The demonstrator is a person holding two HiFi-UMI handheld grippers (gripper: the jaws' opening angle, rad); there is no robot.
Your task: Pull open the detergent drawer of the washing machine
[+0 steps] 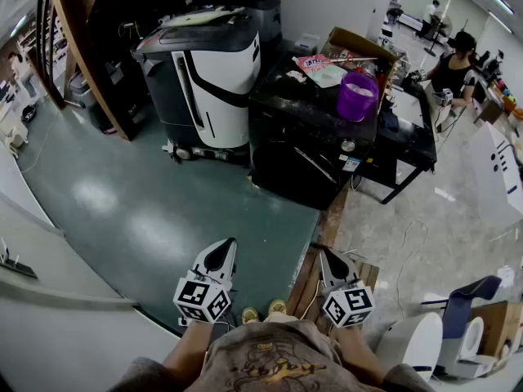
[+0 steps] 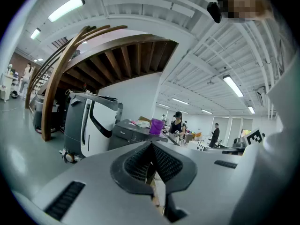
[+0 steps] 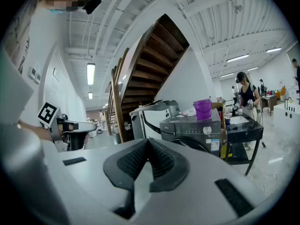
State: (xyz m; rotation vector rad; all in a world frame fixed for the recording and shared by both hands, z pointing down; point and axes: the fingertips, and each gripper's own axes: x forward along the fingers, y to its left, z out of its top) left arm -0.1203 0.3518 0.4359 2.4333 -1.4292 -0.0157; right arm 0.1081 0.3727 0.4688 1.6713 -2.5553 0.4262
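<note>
The washing machine [image 1: 304, 133] is a dark front loader standing a few steps ahead on the floor, with a purple bucket [image 1: 358, 96] and papers on its top. In the right gripper view its control strip [image 3: 192, 125] shows a round knob; the drawer front at the strip's left end looks flush with the panel. Both grippers are held low and close to my body, far from the machine. My left gripper [image 1: 222, 247] [image 2: 151, 146] is shut with nothing in it. My right gripper [image 1: 329, 256] [image 3: 147, 142] is also shut and empty.
A large grey-and-white floor-cleaning machine [image 1: 208, 72] stands left of the washer. A wooden staircase [image 1: 78, 39] rises at far left. A black table [image 1: 413, 133] adjoins the washer's right side, with a person [image 1: 456, 65] behind it. A wooden pallet [image 1: 310, 280] lies at my feet.
</note>
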